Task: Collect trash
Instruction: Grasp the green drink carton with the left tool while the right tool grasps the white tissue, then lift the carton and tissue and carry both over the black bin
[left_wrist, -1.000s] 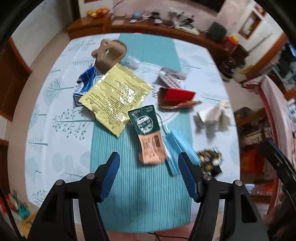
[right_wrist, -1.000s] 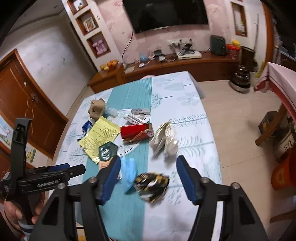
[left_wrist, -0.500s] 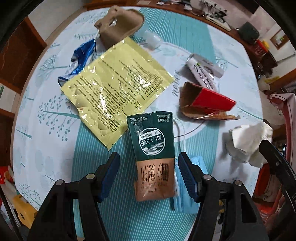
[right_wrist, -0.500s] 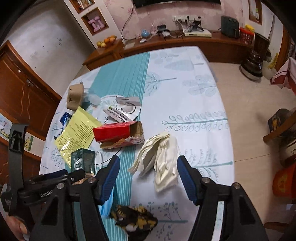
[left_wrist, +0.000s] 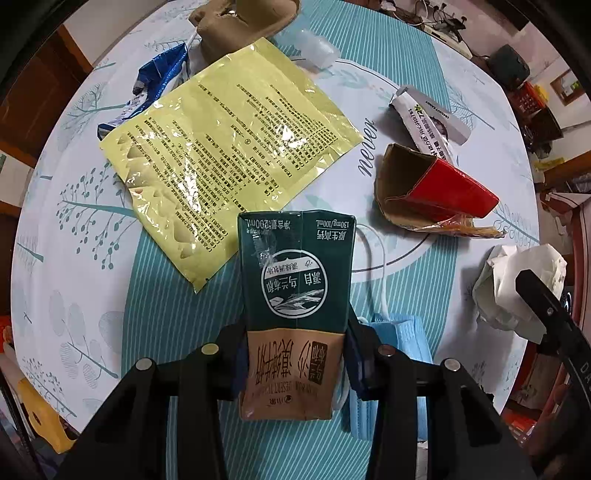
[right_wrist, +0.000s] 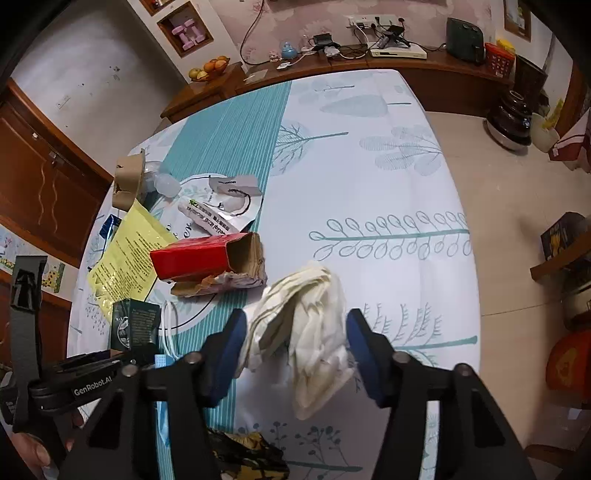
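Note:
A flattened green and brown carton (left_wrist: 295, 280) lies on the teal runner. My left gripper (left_wrist: 295, 350) points down over its brown end, jaws closing, blue pads against both long edges. The carton (right_wrist: 135, 325) and that gripper (right_wrist: 92, 369) also show at the lower left of the right wrist view. A crumpled white tissue wad (right_wrist: 303, 317) fills the gap of my right gripper (right_wrist: 295, 332), whose jaws are closing with a pad touching each side. In the left wrist view the tissue (left_wrist: 517, 280) sits at the right edge behind the right gripper's black body (left_wrist: 546, 314).
Around the carton lie a yellow foil pouch (left_wrist: 229, 140), a red open box (left_wrist: 443, 192), a blue face mask (left_wrist: 402, 339), a blue wrapper (left_wrist: 159, 81), a white sachet (left_wrist: 428, 118) and brown moulded cardboard (left_wrist: 240, 26). A black and gold wrapper (right_wrist: 247, 454) lies near the table's front edge.
Both grippers came down towards the table. The left now straddles the carton and the right the tissue, and both pairs of jaws have narrowed onto them.

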